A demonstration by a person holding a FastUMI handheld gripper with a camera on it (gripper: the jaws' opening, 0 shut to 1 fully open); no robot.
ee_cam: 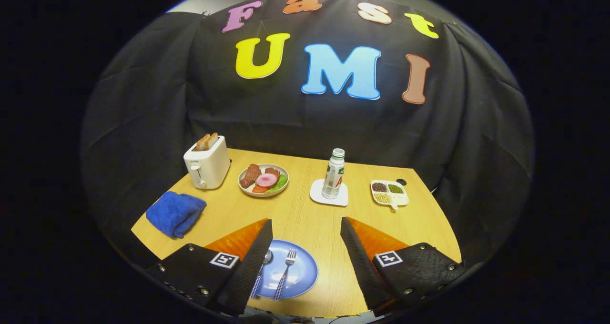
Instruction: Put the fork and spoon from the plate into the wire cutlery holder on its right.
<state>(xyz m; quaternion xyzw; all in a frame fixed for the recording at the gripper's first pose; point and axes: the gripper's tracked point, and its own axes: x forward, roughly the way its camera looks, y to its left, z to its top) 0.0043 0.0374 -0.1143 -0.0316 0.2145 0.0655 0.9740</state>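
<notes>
Tool-mounted fisheye, high over table (305, 219)

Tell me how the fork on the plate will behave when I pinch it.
The fork looks thin and rigid, so it probably won't flex. It lies flat on the smooth plate beside the spoon, so it may skid or pivot before lifting. A pinch near one end could let it swing down. The gripper is open, nothing between its fingers.

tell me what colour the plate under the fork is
Blue; the plate shows best in the gripper view.
</notes>
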